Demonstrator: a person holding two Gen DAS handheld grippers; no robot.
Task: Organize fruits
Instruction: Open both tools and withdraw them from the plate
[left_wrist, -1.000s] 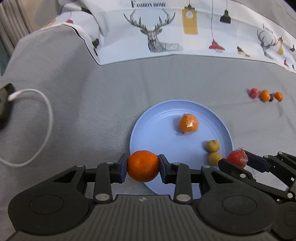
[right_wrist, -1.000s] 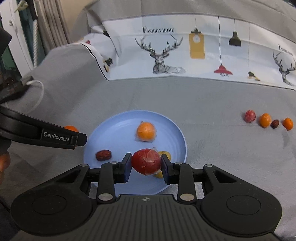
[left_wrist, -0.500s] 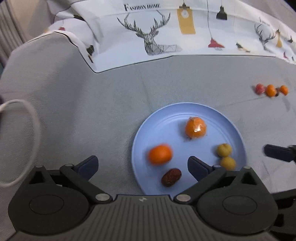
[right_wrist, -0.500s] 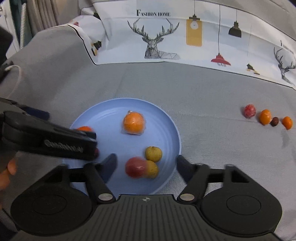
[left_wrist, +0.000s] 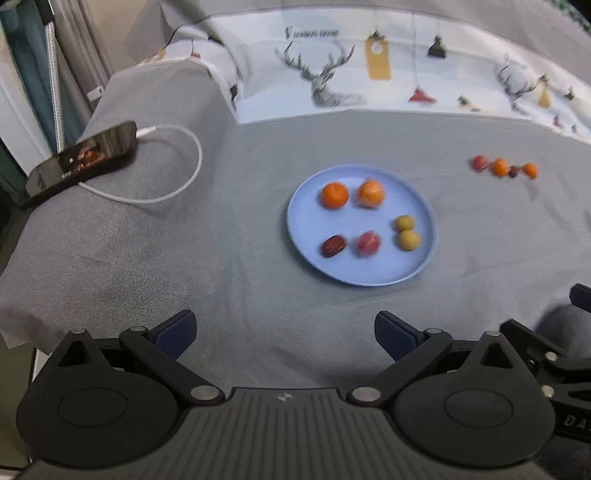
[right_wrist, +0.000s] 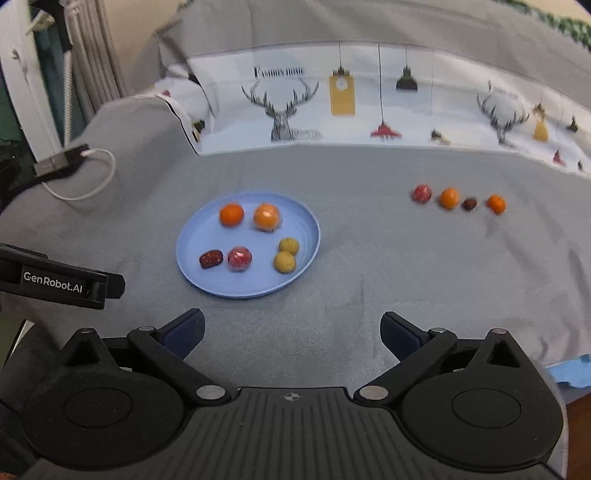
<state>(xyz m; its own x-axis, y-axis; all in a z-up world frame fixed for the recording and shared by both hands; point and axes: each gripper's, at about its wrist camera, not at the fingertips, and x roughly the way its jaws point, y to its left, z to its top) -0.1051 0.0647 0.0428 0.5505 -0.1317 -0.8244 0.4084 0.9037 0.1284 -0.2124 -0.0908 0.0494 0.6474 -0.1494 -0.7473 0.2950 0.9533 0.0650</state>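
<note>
on blue plate, six fruits

Domestic room, likely a bedroom: grey fabric-covered surface, white deer-print bedding, pleated grey curtains, black phone charging on white cable.

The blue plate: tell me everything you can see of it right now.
The plate is round, pale blue and shallow with a low raised rim, matte like plastic. It lies flat on the grey cloth, whole and unobstructed. On it sit six pieces: two oranges at the back, one seemingly in clear wrap, a dark date and a wrapped red fruit in front, and two touching yellow-green fruits to their right. Neither tool touches it.
</note>
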